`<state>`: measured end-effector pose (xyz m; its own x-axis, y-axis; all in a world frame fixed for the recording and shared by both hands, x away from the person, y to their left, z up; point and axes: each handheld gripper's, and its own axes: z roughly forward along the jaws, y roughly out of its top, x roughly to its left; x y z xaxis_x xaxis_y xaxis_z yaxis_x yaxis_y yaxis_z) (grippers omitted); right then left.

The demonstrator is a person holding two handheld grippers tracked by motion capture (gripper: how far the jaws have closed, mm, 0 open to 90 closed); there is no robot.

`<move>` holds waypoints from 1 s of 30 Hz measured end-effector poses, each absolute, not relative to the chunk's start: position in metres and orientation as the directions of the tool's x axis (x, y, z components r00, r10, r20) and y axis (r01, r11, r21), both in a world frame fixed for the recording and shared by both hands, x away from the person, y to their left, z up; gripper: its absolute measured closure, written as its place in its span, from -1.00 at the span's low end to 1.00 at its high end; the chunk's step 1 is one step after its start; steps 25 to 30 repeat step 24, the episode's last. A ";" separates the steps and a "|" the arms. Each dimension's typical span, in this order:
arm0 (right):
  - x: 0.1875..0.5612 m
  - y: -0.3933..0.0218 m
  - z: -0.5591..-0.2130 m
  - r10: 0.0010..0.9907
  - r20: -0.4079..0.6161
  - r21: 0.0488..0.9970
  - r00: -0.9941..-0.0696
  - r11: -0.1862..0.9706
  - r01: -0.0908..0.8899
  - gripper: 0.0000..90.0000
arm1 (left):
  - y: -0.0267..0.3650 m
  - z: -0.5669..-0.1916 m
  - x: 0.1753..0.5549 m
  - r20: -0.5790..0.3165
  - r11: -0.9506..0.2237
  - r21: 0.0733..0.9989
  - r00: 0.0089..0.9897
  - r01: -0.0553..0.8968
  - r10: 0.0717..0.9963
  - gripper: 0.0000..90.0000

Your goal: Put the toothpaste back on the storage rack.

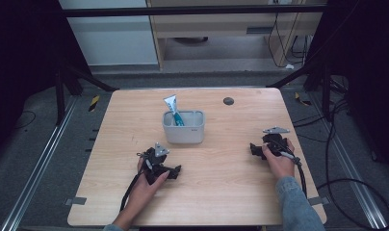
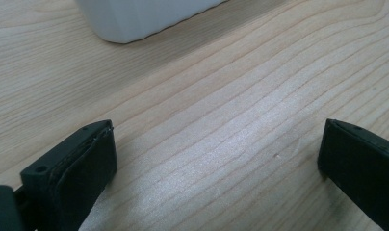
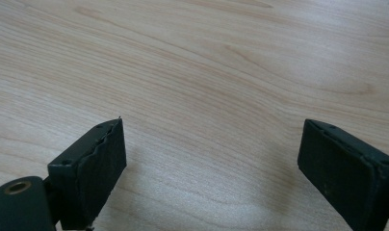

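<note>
So the left hand (image 1: 143, 185) sits on the light wooden table (image 1: 221, 192) at its near left, holding the black left gripper (image 1: 173, 172), which has a small grey three-cornered plate (image 1: 160, 149) on top and a black cable (image 1: 130, 190) trailing back toward the table's near edge. In the left gripper view the jaws stand wide apart with just bare wood grain between them, nothing held, and the bottom corner of the pale grey rectangular plastic bin (image 2: 135, 17) pokes in at the top, near but not touching.

From above, that bin (image 1: 183, 134) sits around the middle of the table, a bit toward the far side, just beyond the left gripper. A white tube with teal print (image 1: 174, 109) stands tilted inside it, leaning to the left, with its flat crimped end sticking up above the rim. Further back and to the right there's a small dark round spot (image 1: 228, 100) on the tabletop; can't tell what it is.

Over on the right, the right hand (image 1: 280, 161), in a blue denim sleeve (image 1: 296, 202), rests on the table with the black right gripper (image 1: 254, 149) pointing left, well apart from the bin. Its own view shows the jaws spread wide over plain wood, gripping nothing.
</note>
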<state>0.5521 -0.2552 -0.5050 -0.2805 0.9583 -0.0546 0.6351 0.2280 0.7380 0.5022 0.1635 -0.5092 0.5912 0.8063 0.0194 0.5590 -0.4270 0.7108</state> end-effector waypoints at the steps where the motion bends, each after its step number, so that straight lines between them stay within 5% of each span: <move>1: 0.552 -0.255 -0.505 0.958 -0.055 0.738 -0.281 0.228 0.635 -0.78 | 0.164 -0.509 0.502 0.019 -0.427 0.711 0.591 0.559 0.806 -1.00; 30: 0.554 -0.252 -0.512 0.972 -0.003 0.722 -0.235 0.164 0.672 -0.99 | 0.163 -0.509 0.502 0.017 -0.425 0.712 0.591 0.559 0.806 -1.00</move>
